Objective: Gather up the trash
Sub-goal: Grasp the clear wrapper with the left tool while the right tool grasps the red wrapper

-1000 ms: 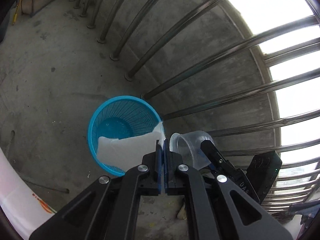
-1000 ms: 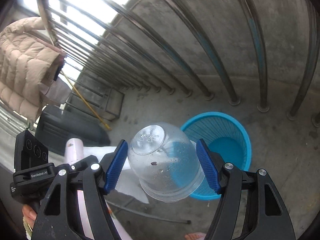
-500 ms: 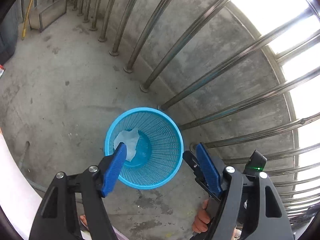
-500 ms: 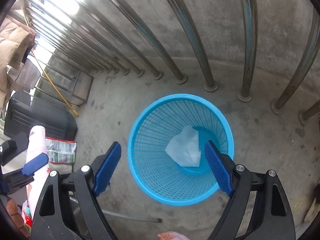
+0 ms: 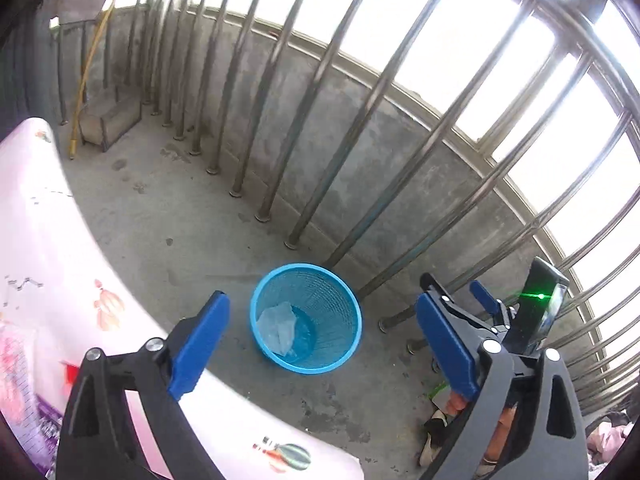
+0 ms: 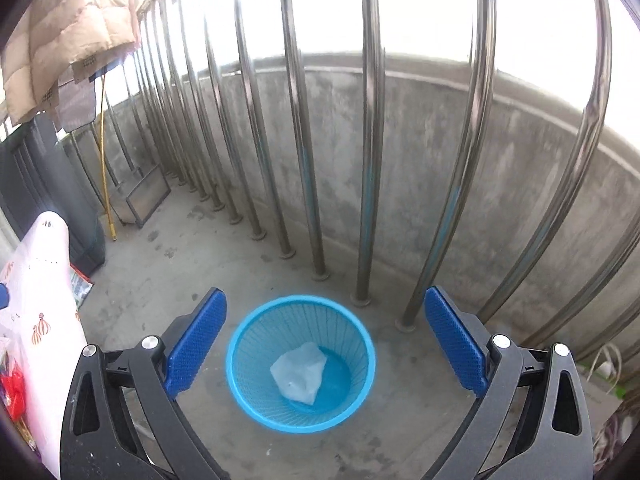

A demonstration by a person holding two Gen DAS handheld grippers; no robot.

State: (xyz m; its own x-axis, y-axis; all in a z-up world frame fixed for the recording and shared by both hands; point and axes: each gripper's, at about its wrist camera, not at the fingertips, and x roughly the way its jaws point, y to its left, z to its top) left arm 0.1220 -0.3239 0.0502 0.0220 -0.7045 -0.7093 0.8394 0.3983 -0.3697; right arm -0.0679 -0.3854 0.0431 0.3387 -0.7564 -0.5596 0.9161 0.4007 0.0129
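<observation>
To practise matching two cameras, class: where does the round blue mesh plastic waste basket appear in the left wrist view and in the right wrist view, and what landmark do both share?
Left wrist view: the round blue mesh plastic waste basket stands on the concrete floor, just below centre, between the gripper's blue pads.
Right wrist view: the basket sits low and central.
Shared landmark: the pale crumpled wrapper lying inside the basket.

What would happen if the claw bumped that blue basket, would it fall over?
Probably quite easily. The blue basket looks like thin plastic mesh, so it is likely light. It holds only a crumpled white wrapper, which adds hardly any weight. It also narrows toward the bottom, so a push near the rim might tip it or slide it across the concrete floor.
</observation>
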